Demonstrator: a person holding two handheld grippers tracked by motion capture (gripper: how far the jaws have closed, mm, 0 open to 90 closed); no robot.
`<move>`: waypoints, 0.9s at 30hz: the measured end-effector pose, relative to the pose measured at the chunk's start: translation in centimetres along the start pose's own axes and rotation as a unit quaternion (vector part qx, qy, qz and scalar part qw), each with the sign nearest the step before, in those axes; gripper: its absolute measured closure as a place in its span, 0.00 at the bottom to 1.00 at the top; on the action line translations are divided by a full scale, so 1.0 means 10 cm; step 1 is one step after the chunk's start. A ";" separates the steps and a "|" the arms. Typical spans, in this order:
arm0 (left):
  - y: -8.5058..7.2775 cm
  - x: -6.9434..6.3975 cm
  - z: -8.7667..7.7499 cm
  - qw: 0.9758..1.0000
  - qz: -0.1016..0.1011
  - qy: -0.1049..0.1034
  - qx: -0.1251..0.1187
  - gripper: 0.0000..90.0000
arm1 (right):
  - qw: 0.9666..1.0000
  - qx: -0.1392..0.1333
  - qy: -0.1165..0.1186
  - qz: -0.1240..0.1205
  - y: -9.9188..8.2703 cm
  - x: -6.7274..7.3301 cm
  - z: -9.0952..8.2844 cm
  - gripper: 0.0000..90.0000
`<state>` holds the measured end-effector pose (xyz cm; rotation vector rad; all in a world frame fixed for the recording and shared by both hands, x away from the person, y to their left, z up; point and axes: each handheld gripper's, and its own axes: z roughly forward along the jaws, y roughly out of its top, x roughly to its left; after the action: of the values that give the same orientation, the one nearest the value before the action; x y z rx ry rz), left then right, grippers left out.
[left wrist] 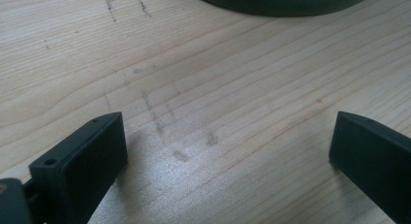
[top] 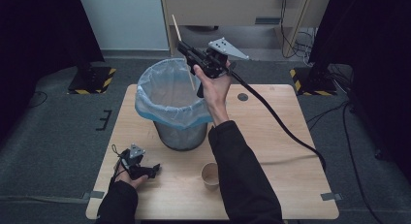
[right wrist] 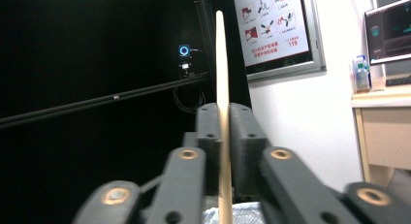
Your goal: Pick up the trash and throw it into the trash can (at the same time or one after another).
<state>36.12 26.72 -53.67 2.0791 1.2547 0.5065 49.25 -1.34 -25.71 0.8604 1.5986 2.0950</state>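
A: We've got the wooden stick (top: pixel 184 52) pinched in the right hand-held gripper (top: pixel 190 56), held up over the bin (top: pixel 174 105) on the tabletop (top: pixel 271 151). In the right gripper view the stick (right wrist: pixel 222 64) stands upright between the two black jaws, which look barely parted around it.

B: Grip looks marginal to us. The stick is thin and smooth, and clamped low with most of its length above, so it could pivot or slide out at an angle.

A: Agreed. Its lower end seems to hang above the liner's mouth, near the right rim. If it drops tilted, we think it may clip the blue liner (top: pixel 145 105) edge and bounce onto the tabletop.

B: Paper cup (top: pixel 210 175) is just beside the right forearm. Pulling that arm back could knock it over.

A: Left hand-held gripper (top: pixel 154 169) rests on the tabletop near the left edge, jaws spread wide, nothing between them.

B: Any writing?

A: Wall poster (right wrist: pixel 274 23) has red pictograms and red text, too small for us to read. Monitor (right wrist: pixel 390 30) text is illegible too. No brands that we can make out.
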 end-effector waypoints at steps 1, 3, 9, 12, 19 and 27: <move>0.00 0.00 0.00 1.000 0.000 0.000 0.000 0.00 | 1.000 0.002 -0.002 0.003 -0.01 -0.01 0.02 0.79; 0.00 0.00 0.00 1.000 0.000 0.000 0.000 0.00 | 1.000 0.007 -0.006 0.005 -0.02 -0.04 0.05 0.67; 0.00 0.00 0.00 1.000 0.000 0.000 0.000 0.00 | 1.000 0.014 -0.007 -0.011 0.07 -0.03 -0.05 0.55; 0.00 0.00 0.00 1.000 0.000 0.000 0.000 0.00 | 0.999 0.024 -0.011 -0.023 0.14 0.00 -0.15 0.51; 0.00 0.00 0.00 1.000 0.000 0.000 0.001 0.00 | 0.999 0.034 -0.008 -0.029 0.23 0.02 -0.58 0.50; 0.00 0.00 0.00 1.000 0.000 0.000 0.000 0.00 | 0.997 0.052 -0.048 -0.035 0.21 -0.12 -1.25 0.44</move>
<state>36.10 26.67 -53.67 2.0795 1.2560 0.5069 42.05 -11.82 -26.13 0.9120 1.6736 1.9082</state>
